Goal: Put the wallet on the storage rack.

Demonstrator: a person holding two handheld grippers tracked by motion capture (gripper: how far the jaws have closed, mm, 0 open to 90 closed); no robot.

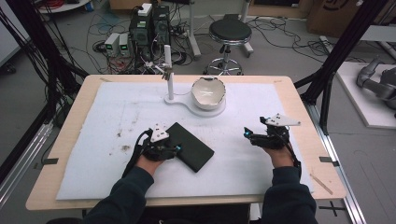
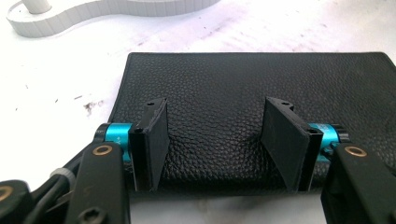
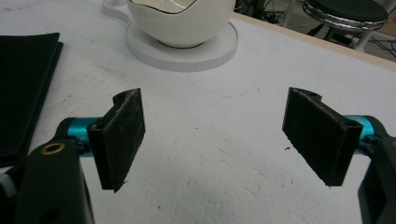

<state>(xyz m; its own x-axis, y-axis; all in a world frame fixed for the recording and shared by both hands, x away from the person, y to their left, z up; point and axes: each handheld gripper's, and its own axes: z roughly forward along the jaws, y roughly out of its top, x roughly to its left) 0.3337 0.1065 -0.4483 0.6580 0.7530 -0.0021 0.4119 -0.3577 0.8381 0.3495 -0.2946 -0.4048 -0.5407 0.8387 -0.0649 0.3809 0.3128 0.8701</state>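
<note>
A flat black leather case [image 1: 192, 146] lies on the white mat [image 1: 116, 112], slanted, near the table's middle. My left gripper [image 1: 174, 150] is at the case's near left end. In the left gripper view its jaws stand apart over the case [image 2: 252, 79], their tips down on the leather close to its near edge, with the leather slightly creased between them; the left gripper [image 2: 217, 133] is open. Off to the right, my right gripper [image 1: 249, 136] hovers open over bare mat. The right gripper [image 3: 212, 135] has nothing between its fingers, and the case [image 3: 23, 84] lies to its left.
A white bowl [image 1: 208, 92] with a chipped-looking rim sits on a white round base [image 1: 219, 109] joined to an upright white post [image 1: 170, 81] at the back centre. The bowl [image 3: 180, 18] is ahead of the right gripper. Dark specks mark the mat at left.
</note>
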